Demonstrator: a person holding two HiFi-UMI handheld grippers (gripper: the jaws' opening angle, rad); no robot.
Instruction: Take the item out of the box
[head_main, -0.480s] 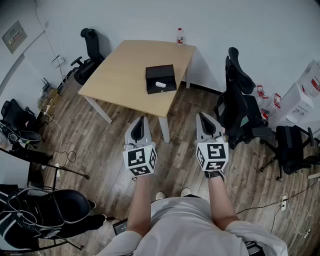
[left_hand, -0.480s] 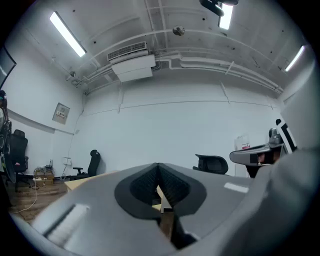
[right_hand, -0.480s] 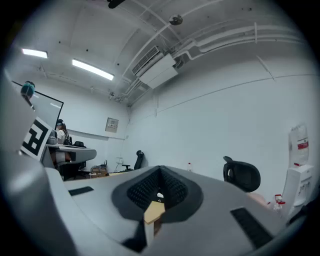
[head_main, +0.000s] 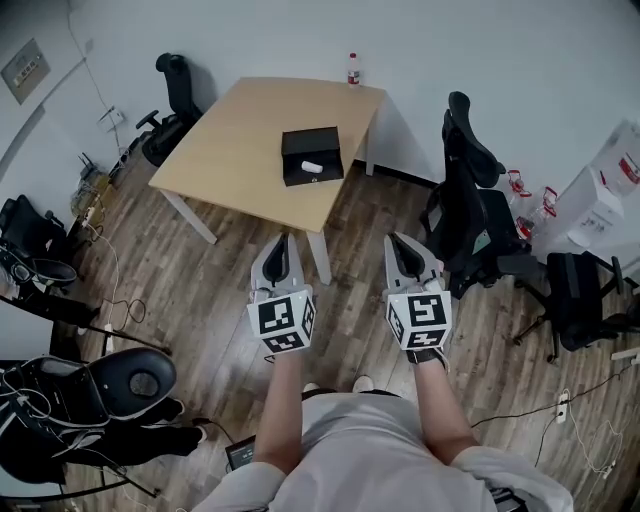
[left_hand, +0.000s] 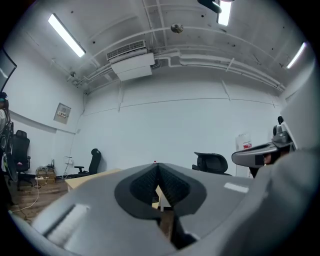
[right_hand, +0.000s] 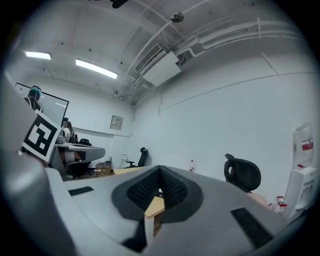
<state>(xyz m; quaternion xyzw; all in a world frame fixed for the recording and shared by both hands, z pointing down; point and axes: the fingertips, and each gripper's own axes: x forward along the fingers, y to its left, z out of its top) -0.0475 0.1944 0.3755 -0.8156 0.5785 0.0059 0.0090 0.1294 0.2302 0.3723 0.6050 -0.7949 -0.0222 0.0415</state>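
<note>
An open black box (head_main: 312, 155) sits on the wooden table (head_main: 250, 150), with a small white item (head_main: 311, 167) inside it. Both grippers hang in the air short of the table's near corner, over the floor. My left gripper (head_main: 277, 247) points at the table and its jaws meet at the tips, with nothing between them. My right gripper (head_main: 400, 242) is beside it to the right, also shut and empty. In the left gripper view (left_hand: 157, 167) and the right gripper view (right_hand: 160, 170) the jaw tips touch, and the table's edge (right_hand: 155, 205) shows through the gap below.
A bottle (head_main: 352, 68) stands at the table's far edge. Black office chairs stand at the right (head_main: 470, 200) and the far left (head_main: 175, 95) of the table. More chairs (head_main: 95, 400) and cables crowd the left floor; white containers (head_main: 600, 190) stand at the right.
The whole view has shifted slightly: table and box sit a little higher and further left in the head view. Both grippers keep their pose, still shut.
</note>
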